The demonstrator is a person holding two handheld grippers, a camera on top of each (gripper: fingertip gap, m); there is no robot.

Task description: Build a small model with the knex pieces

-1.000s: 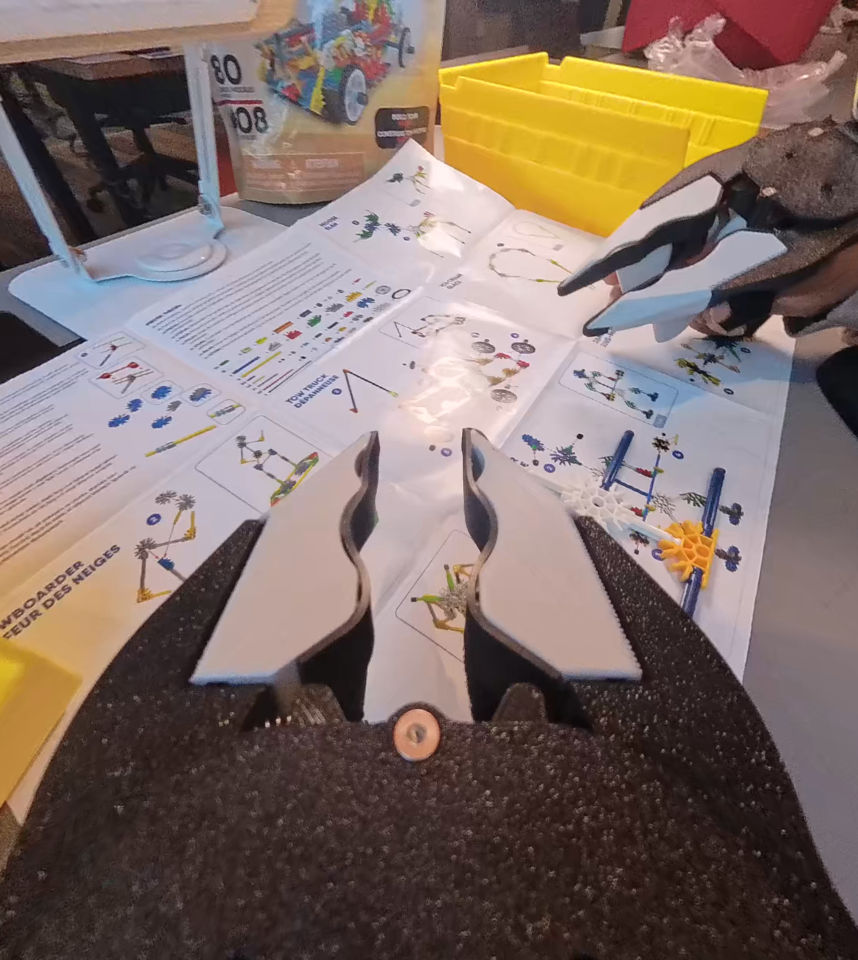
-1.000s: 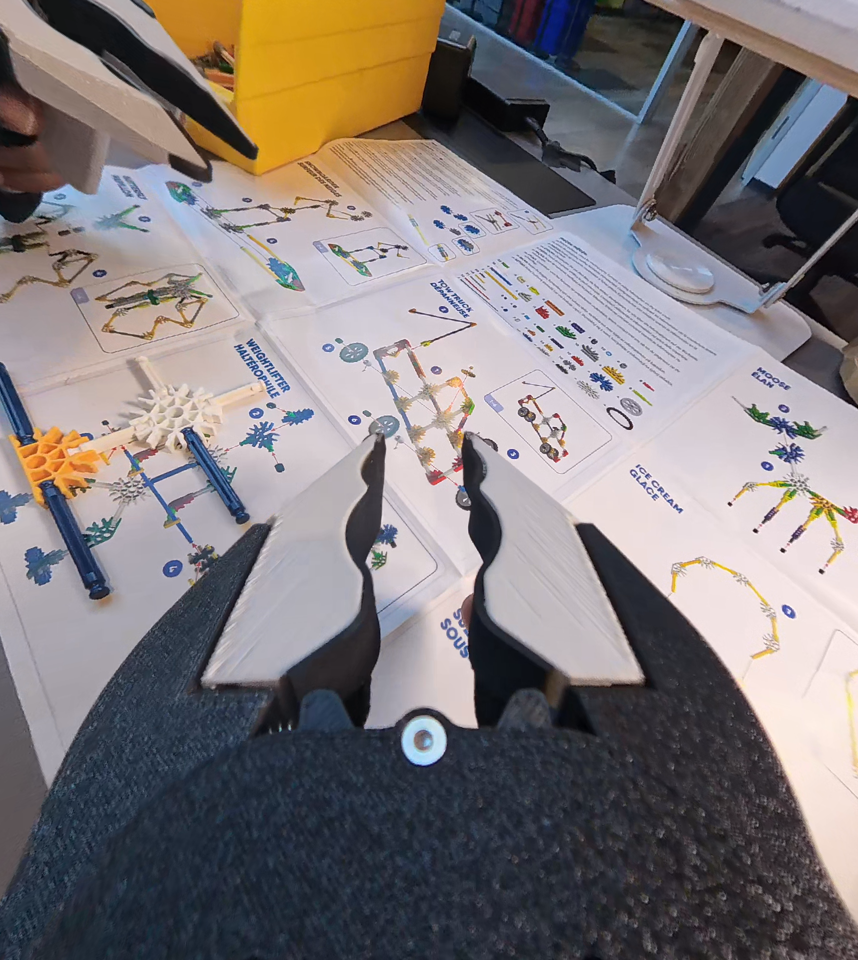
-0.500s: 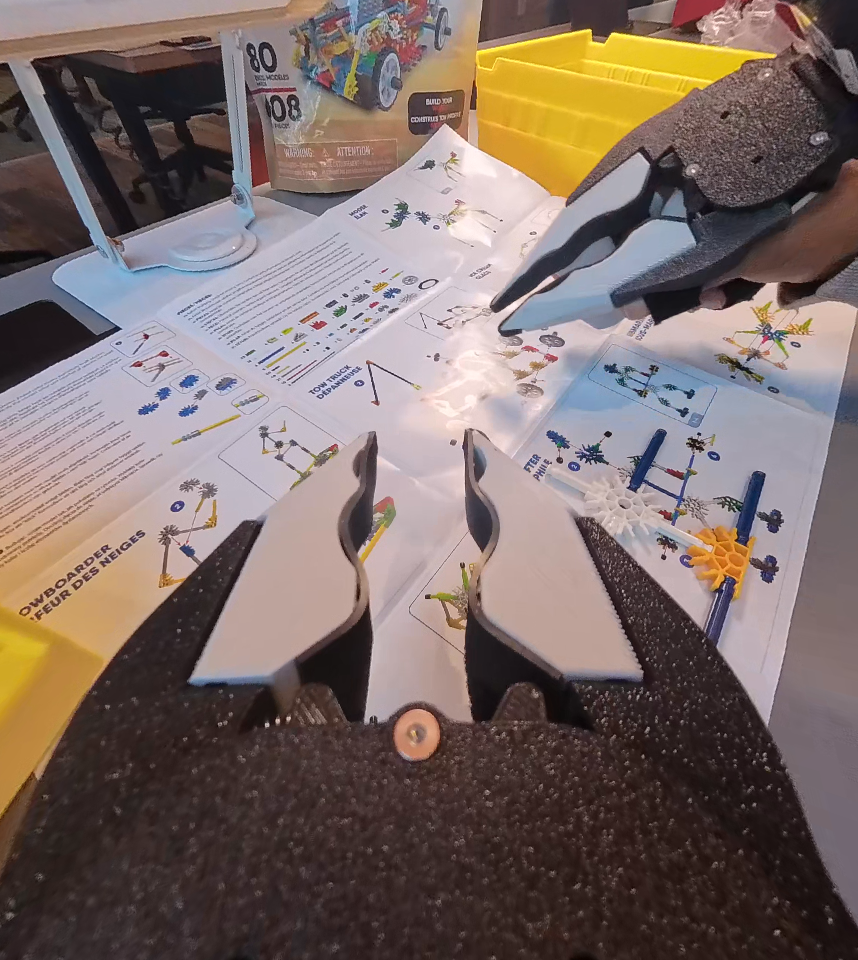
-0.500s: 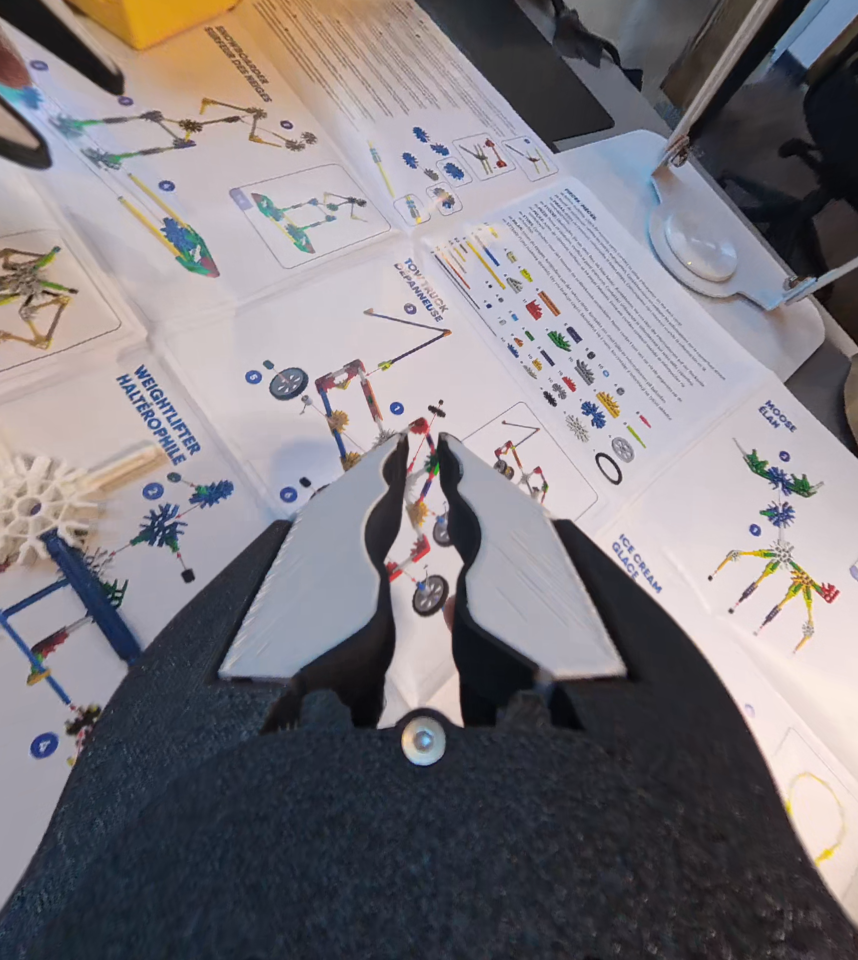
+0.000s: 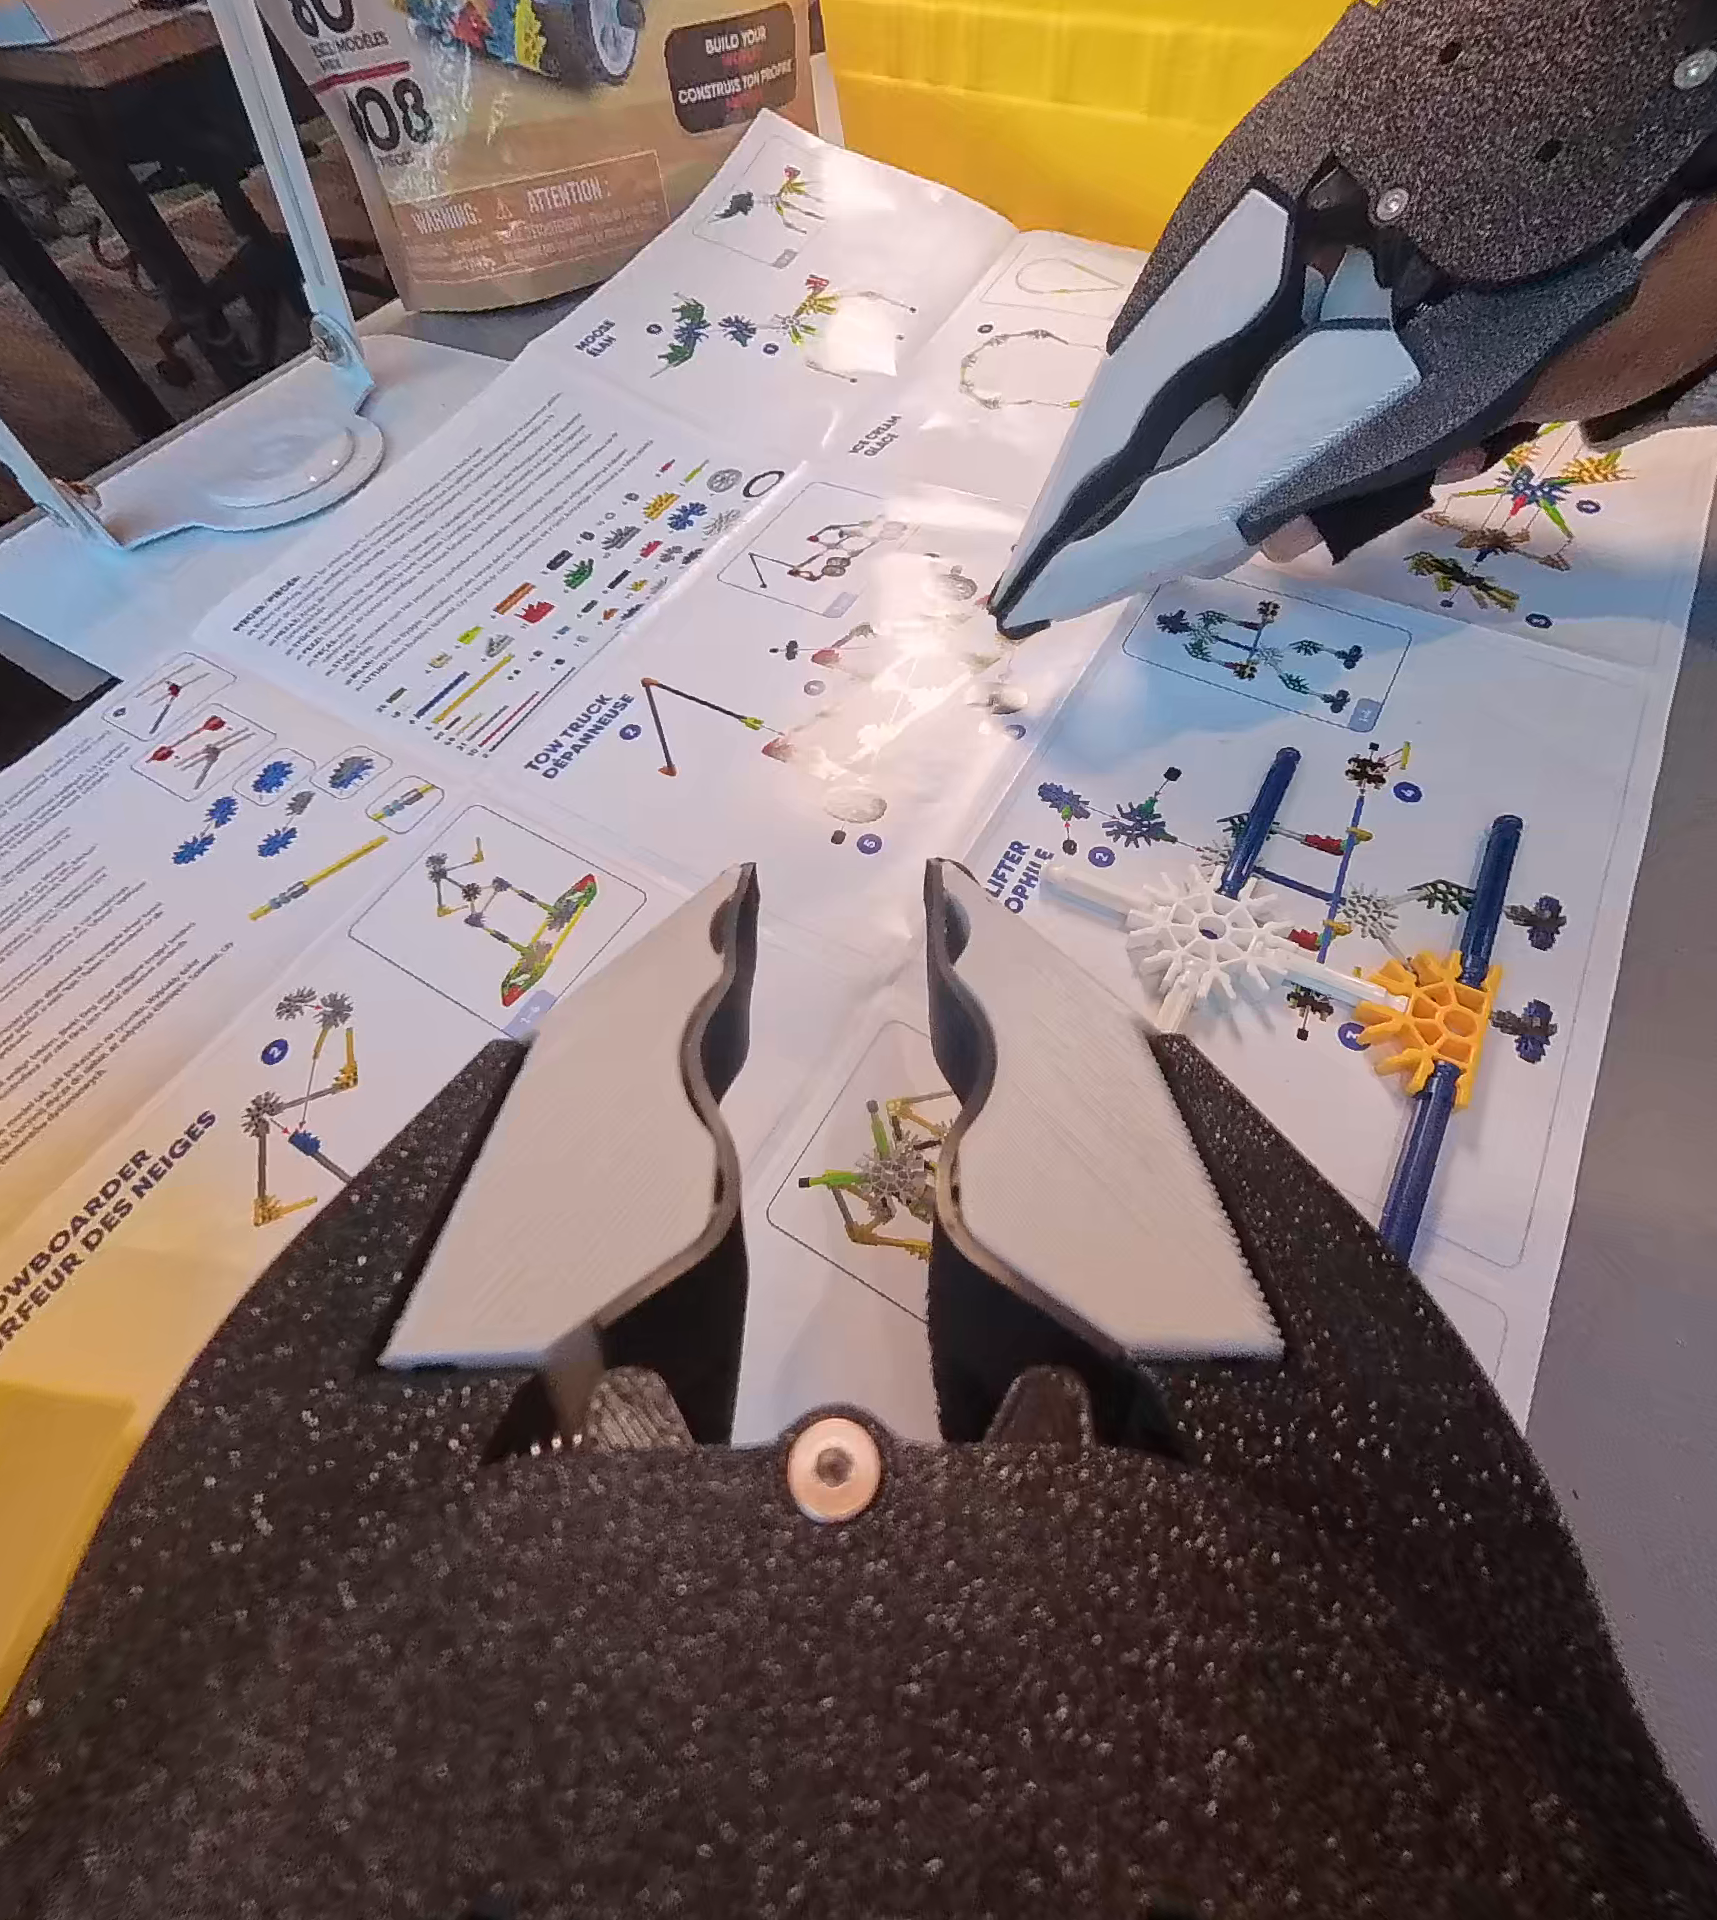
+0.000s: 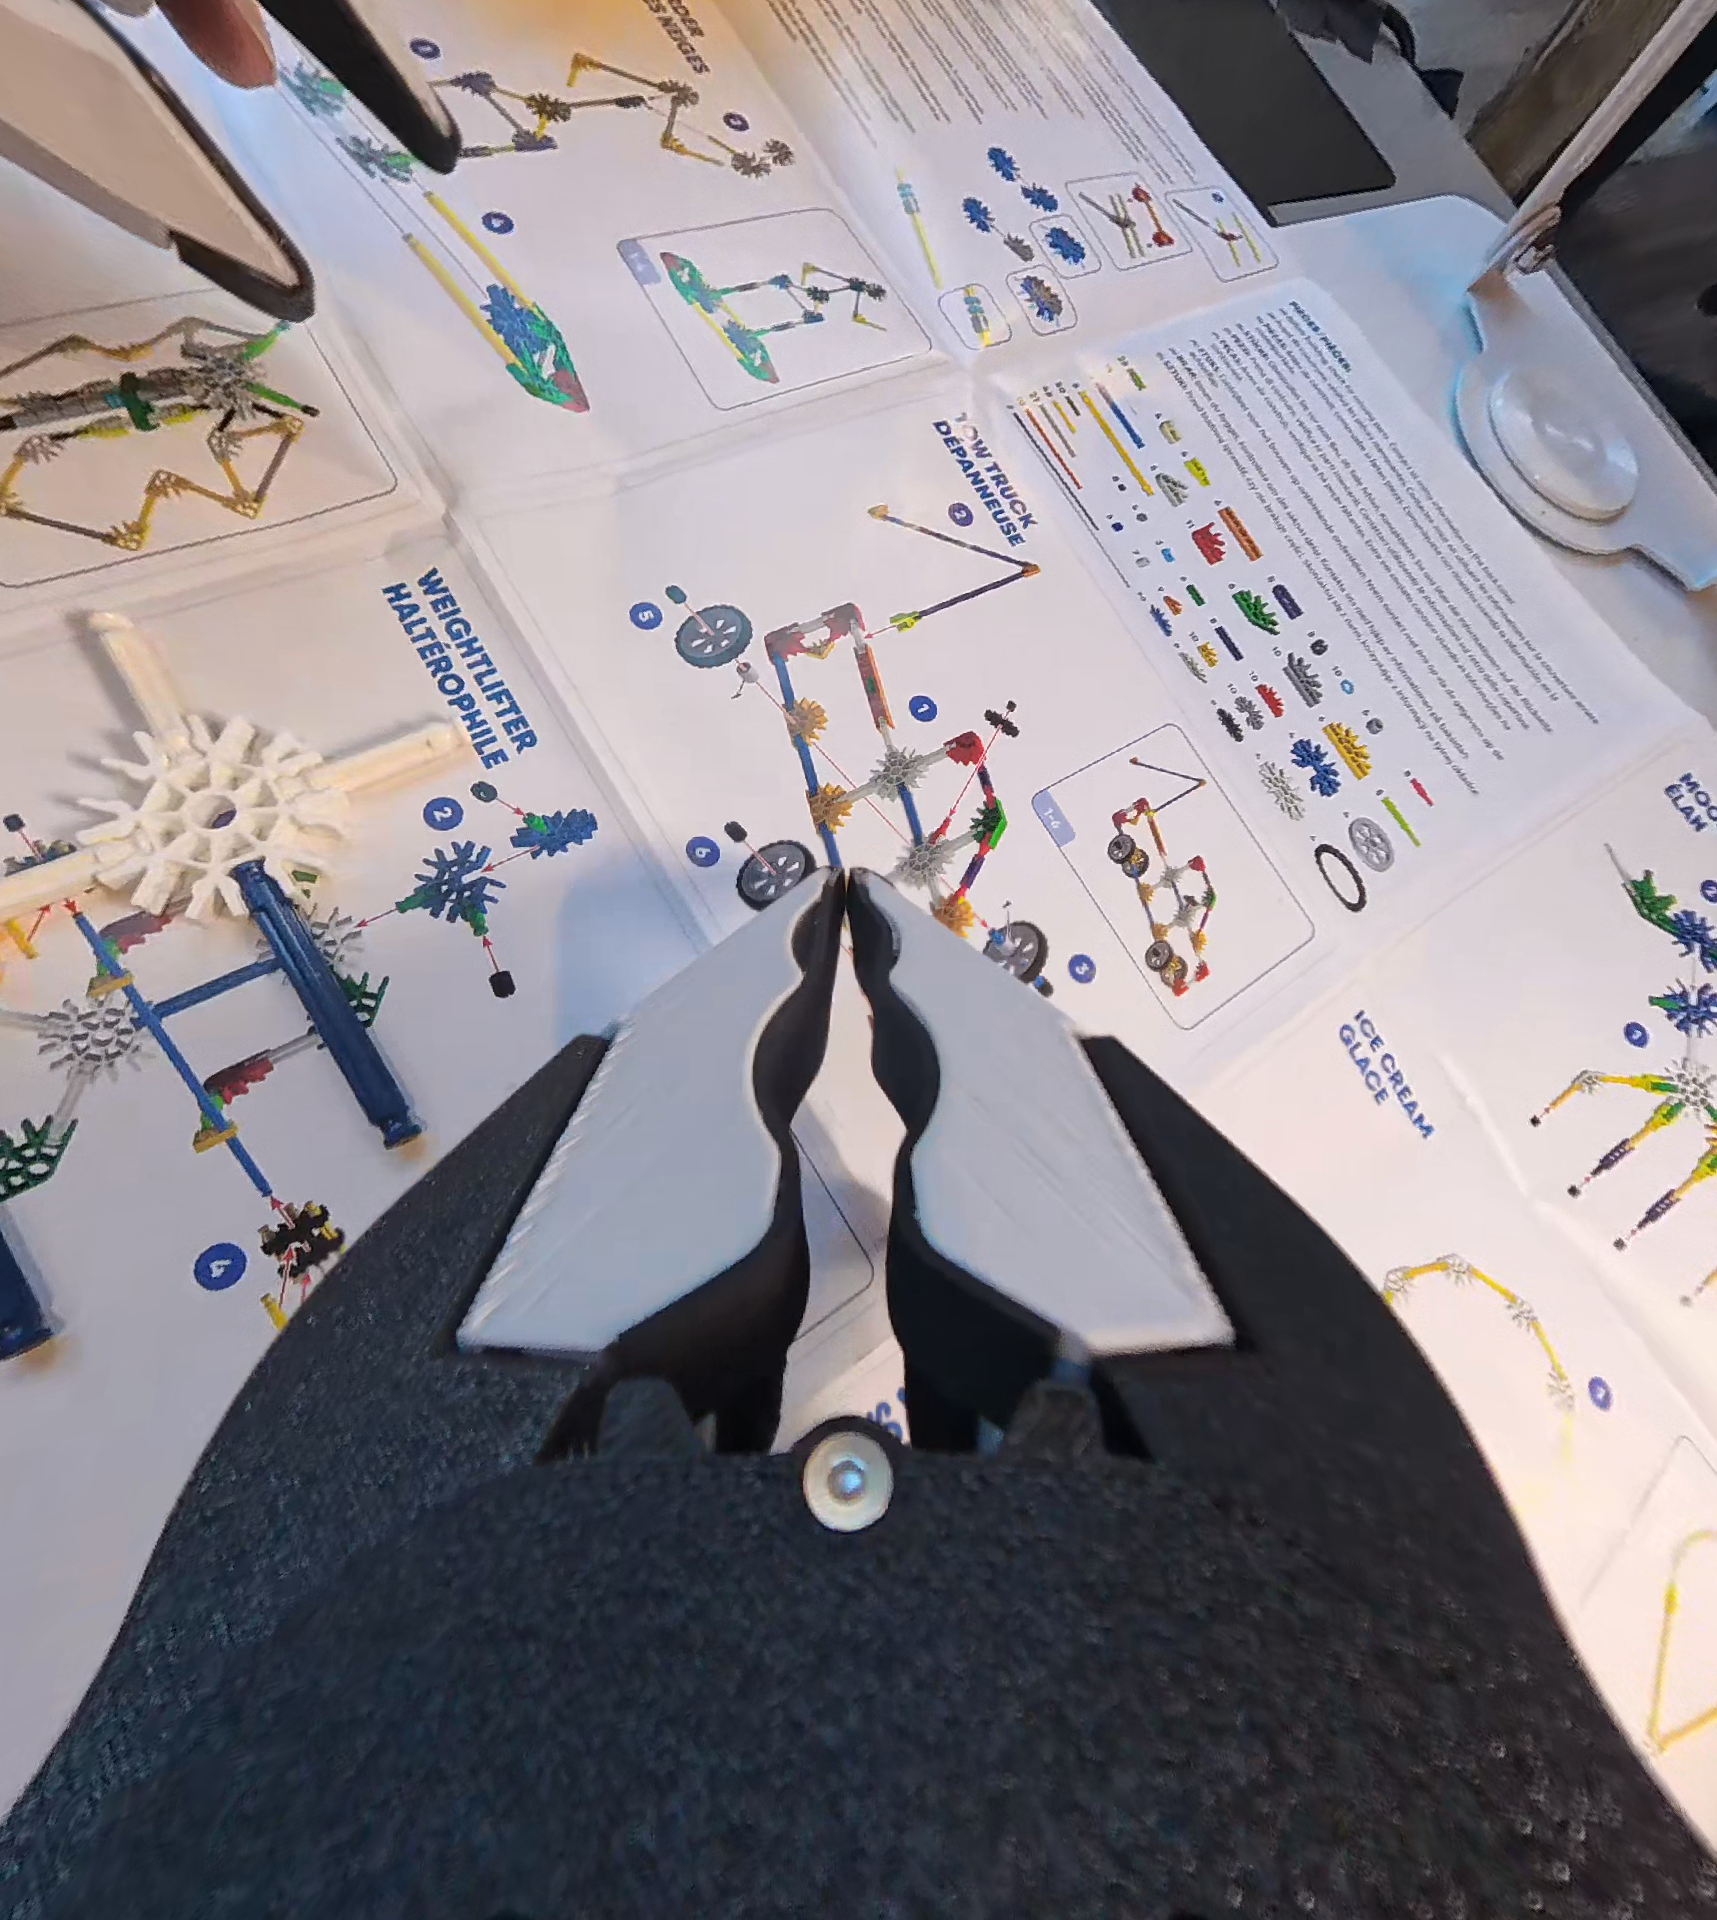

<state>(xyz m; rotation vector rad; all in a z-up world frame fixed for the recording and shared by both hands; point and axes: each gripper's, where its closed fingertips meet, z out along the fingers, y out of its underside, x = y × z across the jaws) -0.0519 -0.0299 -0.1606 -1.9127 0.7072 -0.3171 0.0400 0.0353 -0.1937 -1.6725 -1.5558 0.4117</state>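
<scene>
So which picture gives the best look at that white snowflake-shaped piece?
The right wrist view: the white snowflake connector is large and sharp, with white rods plugged into it, lying on the instruction sheet. The left wrist view shows it smaller and farther off, beside the orange connector.

Right hand-held gripper [image 6: 843,883] now closed, lower.

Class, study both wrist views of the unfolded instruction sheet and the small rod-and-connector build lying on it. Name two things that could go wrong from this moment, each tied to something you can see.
1. The right gripper is shut, tips low over the instruction sheet; pressing or dragging could crease or shift the paper.
2. The white connector, orange connector and blue rods rest on that sheet; a shifted sheet could carry them toward the table edge.
</scene>
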